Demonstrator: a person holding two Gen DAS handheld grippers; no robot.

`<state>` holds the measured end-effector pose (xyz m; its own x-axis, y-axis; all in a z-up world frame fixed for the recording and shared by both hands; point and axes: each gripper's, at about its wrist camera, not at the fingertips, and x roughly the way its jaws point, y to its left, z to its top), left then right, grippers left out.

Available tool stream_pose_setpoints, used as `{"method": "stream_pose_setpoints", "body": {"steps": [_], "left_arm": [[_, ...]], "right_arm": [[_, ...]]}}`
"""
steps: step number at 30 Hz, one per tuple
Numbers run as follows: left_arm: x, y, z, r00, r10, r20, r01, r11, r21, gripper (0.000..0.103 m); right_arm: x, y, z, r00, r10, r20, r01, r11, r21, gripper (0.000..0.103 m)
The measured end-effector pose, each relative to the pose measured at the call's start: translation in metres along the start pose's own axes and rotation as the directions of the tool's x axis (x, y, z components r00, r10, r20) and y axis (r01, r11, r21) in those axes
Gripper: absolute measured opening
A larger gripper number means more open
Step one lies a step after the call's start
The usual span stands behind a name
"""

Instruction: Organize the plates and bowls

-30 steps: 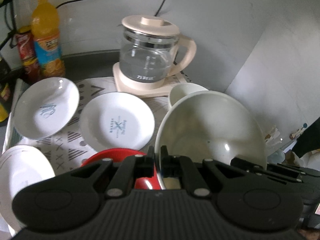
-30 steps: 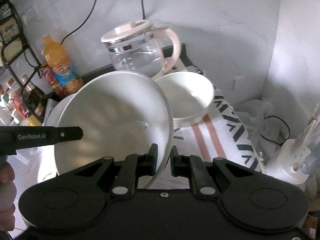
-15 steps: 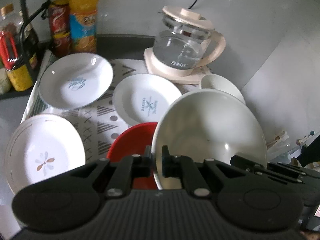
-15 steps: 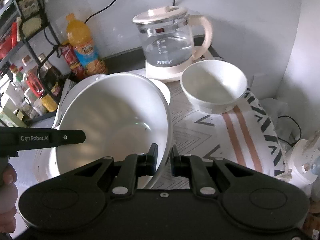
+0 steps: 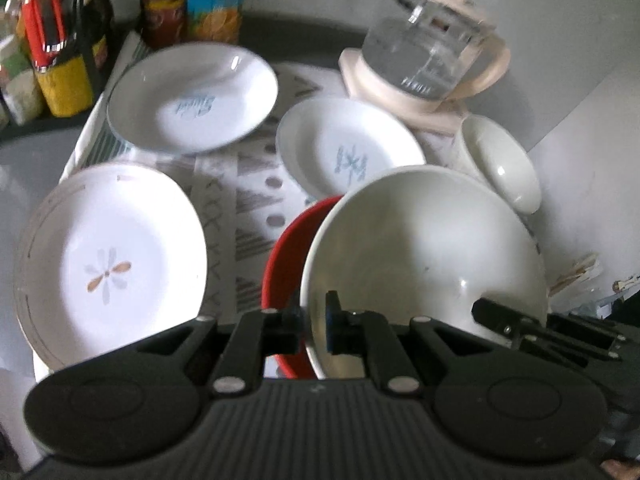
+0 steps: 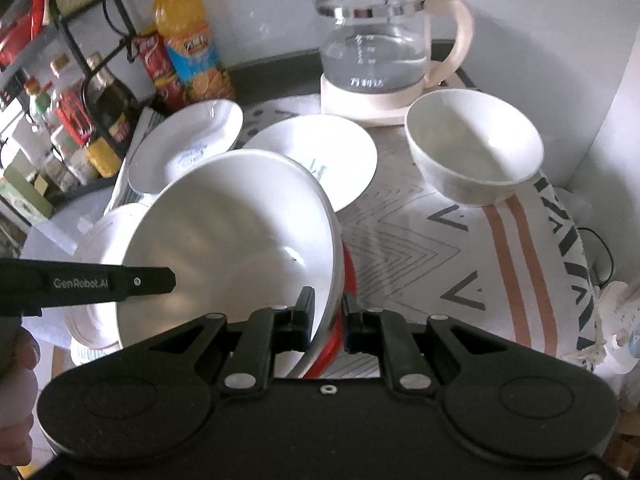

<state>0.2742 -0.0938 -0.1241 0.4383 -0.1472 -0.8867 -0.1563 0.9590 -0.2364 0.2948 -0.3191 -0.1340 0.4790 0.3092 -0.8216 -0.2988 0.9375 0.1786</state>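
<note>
Both grippers pinch the rim of 1 large white bowl (image 5: 424, 256), tilted over a red bowl (image 5: 284, 264): the left gripper (image 5: 314, 322) on its left edge, the right gripper (image 6: 327, 314) on its right. Only the left wrist view shows the flower plate (image 5: 108, 256); only the right shows the striped cloth (image 6: 520, 248) beside the small white bowl (image 6: 476, 148).

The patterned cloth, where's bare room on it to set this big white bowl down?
The widest free patch of the patterned cloth lies right of the large white bowl and in front of the small white bowl. The left is crowded: three white plates lie close together, with a red bowl directly beneath the held one.
</note>
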Motion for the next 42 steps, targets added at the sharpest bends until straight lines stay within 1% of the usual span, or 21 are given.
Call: {"method": "stream_pose_setpoints", "body": {"steps": [3, 6, 12, 16, 20, 23, 26, 28, 30, 32, 33, 34, 35, 36, 37, 38, 39, 42], "left_arm": [[0.008, 0.005, -0.003, 0.999, 0.011, -0.031, -0.012, 1.000, -0.022, 0.007], [0.013, 0.009, -0.005, 0.999, 0.014, -0.034, -0.015, 0.999, -0.033, 0.007], [0.019, 0.012, 0.000, 0.998, 0.004, -0.056, -0.007, 0.998, -0.058, 0.008], [0.018, 0.016, 0.006, 0.999, -0.001, -0.055, -0.003, 0.996, -0.086, 0.012], [0.014, 0.018, 0.009, 0.998, -0.010, -0.057, 0.004, 0.994, -0.105, 0.013], [0.011, 0.016, 0.009, 0.998, -0.014, -0.060, 0.007, 0.993, -0.114, 0.020], [0.004, 0.014, 0.010, 0.999, -0.010, -0.047, 0.004, 0.993, -0.117, 0.029], [-0.003, 0.010, 0.011, 1.000, 0.016, -0.009, -0.017, 0.995, -0.100, 0.048], [-0.007, 0.008, 0.014, 0.999, 0.030, 0.016, -0.028, 0.995, -0.093, 0.053], [-0.008, 0.007, 0.017, 1.000, 0.021, 0.017, -0.019, 0.995, -0.097, 0.054], [-0.008, 0.007, 0.019, 1.000, 0.022, 0.018, -0.020, 0.995, -0.097, 0.055], [-0.009, 0.006, 0.020, 0.999, 0.026, 0.020, -0.024, 0.995, -0.097, 0.059], [-0.010, 0.005, 0.022, 0.999, 0.028, 0.027, -0.025, 0.995, -0.096, 0.061], [-0.011, 0.004, 0.023, 0.999, 0.028, 0.037, -0.024, 0.995, -0.098, 0.066], [-0.011, 0.003, 0.025, 0.998, 0.031, 0.046, -0.026, 0.995, -0.100, 0.069], [-0.012, 0.001, 0.028, 0.998, 0.036, 0.056, -0.030, 0.994, -0.104, 0.070], [-0.013, -0.001, 0.030, 0.997, 0.038, 0.066, -0.031, 0.994, -0.108, 0.072], [-0.013, -0.008, 0.038, 0.996, 0.031, 0.088, -0.022, 0.994, -0.104, 0.077]], "right_arm": [[0.006, 0.004, 0.001, 1.000, -0.002, -0.022, 0.001, 1.000, -0.023, 0.014], [0.013, 0.007, 0.001, 0.999, -0.008, -0.039, 0.006, 0.999, -0.046, 0.014], [0.020, 0.009, 0.006, 0.999, -0.024, -0.033, 0.022, 0.998, -0.060, 0.012], [0.026, 0.009, 0.009, 0.999, -0.027, -0.037, 0.025, 0.998, -0.061, 0.010], [0.032, 0.006, 0.011, 0.999, -0.025, -0.044, 0.023, 0.998, -0.059, 0.008], [0.034, 0.006, 0.012, 0.999, -0.014, -0.044, 0.011, 0.998, -0.058, 0.008], [0.036, 0.005, 0.013, 0.999, -0.007, -0.042, 0.005, 0.998, -0.062, 0.007], [0.037, 0.006, 0.013, 0.999, -0.012, -0.038, 0.009, 0.997, -0.075, 0.009], [0.039, 0.006, 0.012, 0.999, -0.013, -0.041, 0.010, 0.997, -0.078, 0.009], [0.038, 0.005, 0.012, 0.999, 0.001, -0.042, -0.005, 0.996, -0.090, 0.010], [0.037, 0.004, 0.013, 0.999, 0.013, -0.037, -0.016, 0.996, -0.087, 0.012], [0.033, 0.003, 0.014, 0.999, 0.030, -0.028, -0.032, 0.996, -0.079, 0.017], [0.028, 0.001, 0.016, 0.999, 0.043, -0.014, -0.044, 0.996, -0.075, 0.018], [0.023, 0.000, 0.018, 0.999, 0.054, 0.004, -0.054, 0.996, -0.075, 0.027], [0.018, -0.002, 0.020, 0.998, 0.063, 0.023, -0.061, 0.995, -0.075, 0.040], [0.013, -0.004, 0.021, 0.997, 0.068, 0.042, -0.065, 0.995, -0.078, 0.044], [0.009, -0.006, 0.023, 0.996, 0.066, 0.056, -0.061, 0.995, -0.080, 0.047], [0.003, -0.021, 0.026, 0.995, 0.073, 0.072, -0.069, 0.996, -0.058, 0.048]]}}
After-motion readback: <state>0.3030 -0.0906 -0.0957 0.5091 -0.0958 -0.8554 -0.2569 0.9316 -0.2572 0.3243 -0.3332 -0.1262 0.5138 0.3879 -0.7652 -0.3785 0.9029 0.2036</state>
